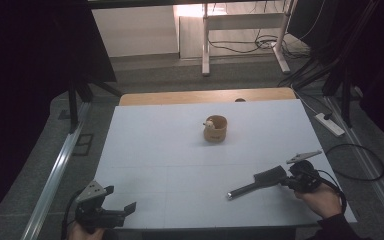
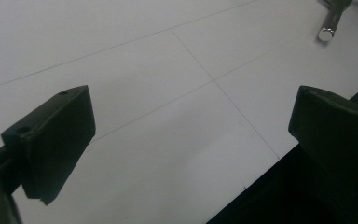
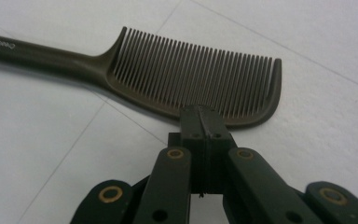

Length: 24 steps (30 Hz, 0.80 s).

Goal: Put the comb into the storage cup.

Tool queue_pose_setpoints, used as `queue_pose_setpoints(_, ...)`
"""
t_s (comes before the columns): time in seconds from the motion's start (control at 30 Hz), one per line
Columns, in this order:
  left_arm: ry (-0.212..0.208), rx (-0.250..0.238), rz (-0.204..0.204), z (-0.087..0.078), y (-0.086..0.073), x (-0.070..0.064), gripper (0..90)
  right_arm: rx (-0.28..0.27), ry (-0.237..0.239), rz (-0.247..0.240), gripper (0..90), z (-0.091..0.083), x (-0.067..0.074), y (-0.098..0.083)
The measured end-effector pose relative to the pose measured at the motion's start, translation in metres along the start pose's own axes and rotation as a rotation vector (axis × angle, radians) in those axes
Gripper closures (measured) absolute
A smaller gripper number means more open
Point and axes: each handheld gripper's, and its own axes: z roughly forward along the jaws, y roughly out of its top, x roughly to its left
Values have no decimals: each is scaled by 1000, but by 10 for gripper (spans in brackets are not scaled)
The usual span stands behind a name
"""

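Observation:
A dark comb (image 1: pixel 265 179) lies flat on the white table top (image 1: pixel 180 150) at the right front, its handle pointing left. My right gripper (image 1: pixel 285 182) is at the comb's toothed end. In the right gripper view the comb (image 3: pixel 191 79) fills the upper part, and my right gripper (image 3: pixel 201 116) is shut, jaws pressed together, with the tips at the comb's spine; nothing shows between them. My left gripper (image 1: pixel 120 198) rests at the table's front left corner, open and with nothing in it. In the left gripper view its fingers (image 2: pixel 51 140) stand wide apart over bare table, and the comb's handle end (image 2: pixel 327 32) shows at the top right.
A small wooden cup (image 1: pixel 215 129) with a pale object at its rim stands in the middle of the table's far half. The table's front edge runs just below both grippers. A cable (image 1: pixel 355 165) loops on the floor off the right side.

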Motion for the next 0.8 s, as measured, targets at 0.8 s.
queue_pose_setpoints(0.8, -5, 7, 0, 1, 1, 0, 14, 4, -8, 13, 900, 14, -6, 6)
